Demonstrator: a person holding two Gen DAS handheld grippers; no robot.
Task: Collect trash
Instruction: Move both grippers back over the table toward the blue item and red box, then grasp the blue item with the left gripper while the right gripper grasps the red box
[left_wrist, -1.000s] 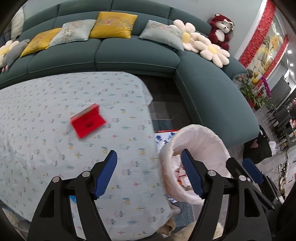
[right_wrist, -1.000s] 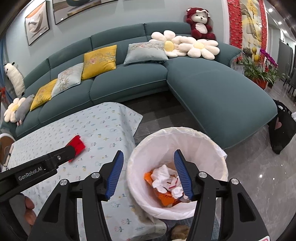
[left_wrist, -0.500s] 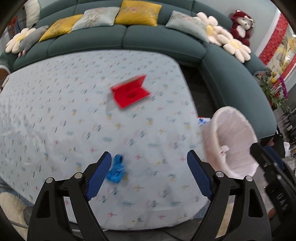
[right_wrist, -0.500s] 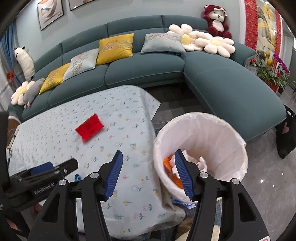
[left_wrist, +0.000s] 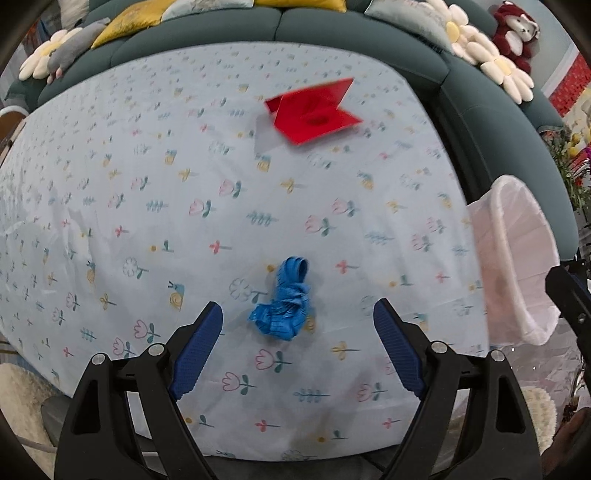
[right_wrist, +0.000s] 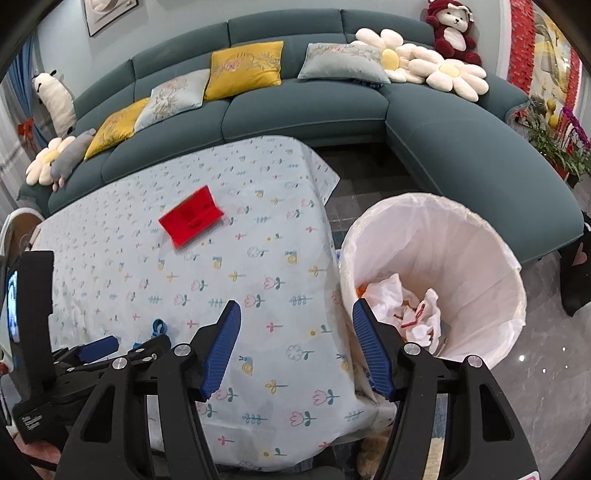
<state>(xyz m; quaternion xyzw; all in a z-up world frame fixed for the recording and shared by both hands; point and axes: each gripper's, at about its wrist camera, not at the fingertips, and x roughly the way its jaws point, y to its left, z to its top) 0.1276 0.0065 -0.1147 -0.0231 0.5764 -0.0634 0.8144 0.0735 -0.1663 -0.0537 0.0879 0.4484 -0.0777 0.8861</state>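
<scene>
Blue crumpled wrapper (left_wrist: 286, 306) lies on the flowered tablecloth (left_wrist: 147, 206), and we take that cloth as our landmark. Toward the cloth's near edge, we hold the left gripper (left_wrist: 298, 321) above the wrapper with its jaws spread wide; the wrapper sits between the two blue pads, a little ahead of them, touching neither. Nothing is gripped. From the right wrist view the same wrapper (right_wrist: 159, 328) peeks out just past the left gripper (right_wrist: 122, 345), near the cloth's left front part.

Farther back on the cloth, toward the sofa (right_wrist: 295, 114) side, a red folded card (left_wrist: 314, 112) lies open and flat; it is blurred in the left view and clearer in the right one (right_wrist: 192, 220). It is well apart from the wrapper.

Over the cloth's near right corner we hold the right gripper (right_wrist: 295, 343), its jaws opening and nothing between them but the printed fabric below.

Just beside the cloth's right edge stands the trash bin (right_wrist: 480, 236) with a white liner, holding crumpled white paper (right_wrist: 410, 302) and a bit of something orange. In the left view the bin (left_wrist: 517, 229) shows at the cloth's right edge, blurred.

Behind the cloth, the sofa carries yellow and grey cushions, daisy-shaped pillows (right_wrist: 443, 70) and a red plush bear (right_wrist: 452, 33).
</scene>
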